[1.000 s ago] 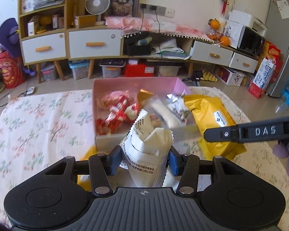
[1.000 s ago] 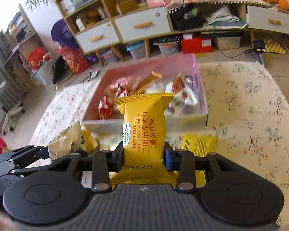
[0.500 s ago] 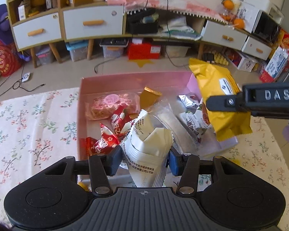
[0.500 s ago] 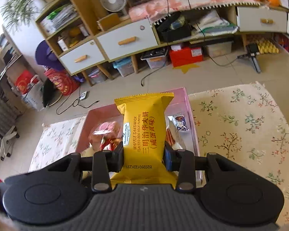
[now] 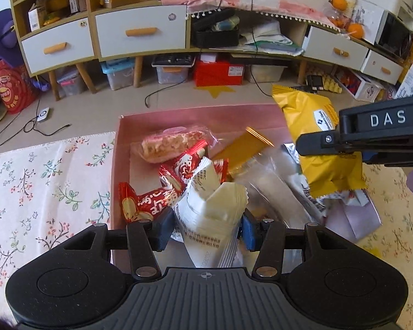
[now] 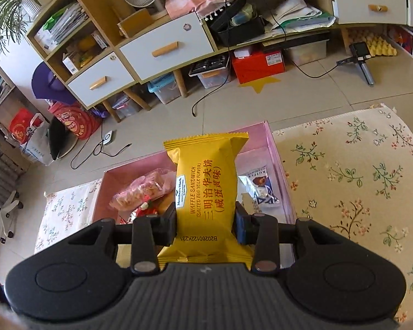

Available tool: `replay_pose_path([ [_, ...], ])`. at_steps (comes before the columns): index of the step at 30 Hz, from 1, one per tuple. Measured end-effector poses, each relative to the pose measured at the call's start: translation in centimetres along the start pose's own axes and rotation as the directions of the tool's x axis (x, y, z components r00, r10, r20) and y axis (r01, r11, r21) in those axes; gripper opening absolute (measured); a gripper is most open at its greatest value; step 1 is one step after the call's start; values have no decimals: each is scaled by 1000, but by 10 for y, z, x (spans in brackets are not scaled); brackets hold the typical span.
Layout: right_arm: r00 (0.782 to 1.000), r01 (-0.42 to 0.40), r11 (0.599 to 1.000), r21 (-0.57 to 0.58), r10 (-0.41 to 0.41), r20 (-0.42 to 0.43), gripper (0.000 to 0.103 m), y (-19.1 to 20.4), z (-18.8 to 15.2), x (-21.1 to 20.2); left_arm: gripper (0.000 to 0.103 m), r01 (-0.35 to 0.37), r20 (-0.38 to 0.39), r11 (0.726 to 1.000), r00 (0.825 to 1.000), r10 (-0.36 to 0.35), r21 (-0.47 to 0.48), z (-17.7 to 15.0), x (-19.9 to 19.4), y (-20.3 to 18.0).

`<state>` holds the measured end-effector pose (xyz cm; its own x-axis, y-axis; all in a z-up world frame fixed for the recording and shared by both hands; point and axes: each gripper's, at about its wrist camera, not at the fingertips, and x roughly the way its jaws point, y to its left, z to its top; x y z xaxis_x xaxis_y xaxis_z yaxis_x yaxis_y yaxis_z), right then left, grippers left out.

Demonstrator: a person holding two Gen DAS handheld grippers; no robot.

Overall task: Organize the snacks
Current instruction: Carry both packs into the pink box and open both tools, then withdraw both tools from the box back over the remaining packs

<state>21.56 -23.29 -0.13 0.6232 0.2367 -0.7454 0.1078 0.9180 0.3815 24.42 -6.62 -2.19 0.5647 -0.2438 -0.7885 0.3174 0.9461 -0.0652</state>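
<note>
My left gripper (image 5: 205, 227) is shut on a white snack packet (image 5: 212, 220) and holds it over the near part of the pink box (image 5: 195, 117). My right gripper (image 6: 206, 221) is shut on a yellow waffle sandwich packet (image 6: 206, 184), held above the box's right side; that packet also shows in the left wrist view (image 5: 316, 143), clamped by the right gripper's black finger (image 5: 371, 134). The box holds several snacks: a pink-wrapped cake (image 5: 168, 145), red packets (image 5: 151, 203), a gold packet (image 5: 245, 148) and clear and silver wrappers (image 5: 272, 192).
The box (image 6: 275, 159) sits on a floral tablecloth (image 5: 41, 187) that spreads left and right (image 6: 358, 181). Beyond the table edge is tiled floor with cables, then a low cabinet with white drawers (image 5: 140, 31) and storage bins beneath.
Both grippers have moved forward and up over the pink box, each still holding its packet. The yellow packet went from low beside the box to above its right side.
</note>
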Motion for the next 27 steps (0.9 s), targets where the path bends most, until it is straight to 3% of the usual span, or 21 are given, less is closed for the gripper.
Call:
replay_pose_path([
  [3,1000,15,1000,-10,-15,7,38,0,1,2,50,-29,1,999,1000,29,19,-2,6,0],
  [6,1000,10,1000,-4,-10,19,44,0,2,0,54,9,23,1000,1000,-10,18,-4,7,4],
  [9,999,2,1000,11,-2,40,60,0,4,-4,66,36,30,998,999,-38,49,-6,3,4],
  [15,998,28,999,-14,-28,61,68,4,4,-12,82,16,42,995,999,-21,102,-11,-10,-2],
  [27,997,32,998,-54,-28,76,84,9,-15,-43,89,31,43,998,998,-34,61,-28,-42,-3],
])
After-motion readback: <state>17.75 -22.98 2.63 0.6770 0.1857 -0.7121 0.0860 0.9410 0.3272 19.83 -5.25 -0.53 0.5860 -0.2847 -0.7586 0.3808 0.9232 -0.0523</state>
